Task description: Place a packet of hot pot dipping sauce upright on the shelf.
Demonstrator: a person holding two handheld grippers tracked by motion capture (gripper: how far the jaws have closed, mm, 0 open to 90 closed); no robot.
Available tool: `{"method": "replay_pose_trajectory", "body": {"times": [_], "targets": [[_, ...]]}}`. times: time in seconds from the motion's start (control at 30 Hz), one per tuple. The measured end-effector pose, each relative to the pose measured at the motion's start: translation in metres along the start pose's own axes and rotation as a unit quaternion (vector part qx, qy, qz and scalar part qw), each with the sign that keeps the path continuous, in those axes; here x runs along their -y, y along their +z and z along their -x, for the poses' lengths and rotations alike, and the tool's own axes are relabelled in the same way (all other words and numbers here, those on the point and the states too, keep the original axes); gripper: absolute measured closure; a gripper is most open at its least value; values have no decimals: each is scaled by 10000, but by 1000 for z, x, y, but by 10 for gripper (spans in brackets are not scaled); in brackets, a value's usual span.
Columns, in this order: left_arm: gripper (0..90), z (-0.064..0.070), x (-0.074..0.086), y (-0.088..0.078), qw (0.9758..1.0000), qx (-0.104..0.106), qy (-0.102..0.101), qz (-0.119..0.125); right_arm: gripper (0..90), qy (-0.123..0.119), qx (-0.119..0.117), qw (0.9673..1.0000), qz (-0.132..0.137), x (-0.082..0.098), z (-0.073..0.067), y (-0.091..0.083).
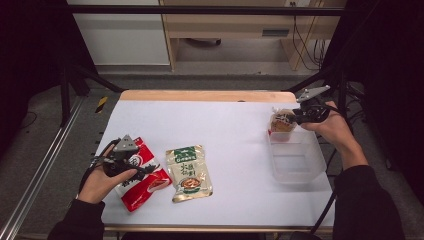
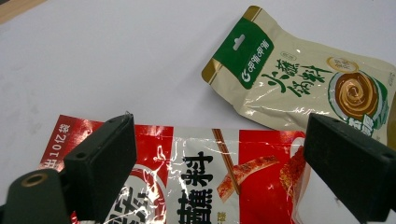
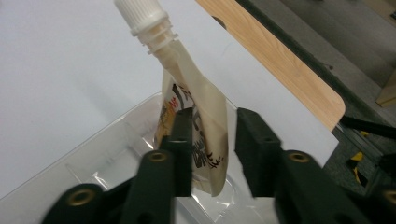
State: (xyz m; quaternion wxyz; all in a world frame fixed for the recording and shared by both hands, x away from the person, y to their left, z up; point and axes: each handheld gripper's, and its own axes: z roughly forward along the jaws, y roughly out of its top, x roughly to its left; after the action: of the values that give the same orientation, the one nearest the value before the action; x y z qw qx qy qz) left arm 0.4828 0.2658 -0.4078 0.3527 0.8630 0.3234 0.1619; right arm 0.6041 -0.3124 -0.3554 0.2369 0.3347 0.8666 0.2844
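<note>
A cream spout pouch (image 3: 201, 107) with a white screw cap (image 3: 142, 16) stands upright over the far end of a clear plastic container (image 3: 93, 158). My right gripper (image 3: 215, 128) has the pouch between its jaws; the left jaw lies against it and a gap shows at the right jaw, so the jaws stand open. In the high view this pouch (image 1: 281, 122) and right gripper (image 1: 294, 119) are at the container's (image 1: 296, 160) far rim. My left gripper (image 2: 219, 140) is open wide over a red-and-white sauce packet (image 2: 201, 182), which lies flat at the table's front left (image 1: 147, 187).
A cream packet with a green header (image 1: 188, 172) (image 2: 299, 79) lies flat just right of the red one. The white table cover ends in a wooden edge (image 1: 200, 95) at the back. Black frame posts stand at both sides.
</note>
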Motion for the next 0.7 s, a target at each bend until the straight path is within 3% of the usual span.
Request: {"method": "replay_pose_trajectory", "body": {"times": [0.27,0.5,0.7], "targets": [[100,0,0,1,10000,-10,-3,-14,371,248,301,9989,263,1,-6,-12],[100,0,0,0,10000,-30,8,-9,269,197,349,9987,324,-1,-15,-22],[95,0,0,1,10000,-20,5,-13,177,145,432,9978,479,-11,-31,-40]]}}
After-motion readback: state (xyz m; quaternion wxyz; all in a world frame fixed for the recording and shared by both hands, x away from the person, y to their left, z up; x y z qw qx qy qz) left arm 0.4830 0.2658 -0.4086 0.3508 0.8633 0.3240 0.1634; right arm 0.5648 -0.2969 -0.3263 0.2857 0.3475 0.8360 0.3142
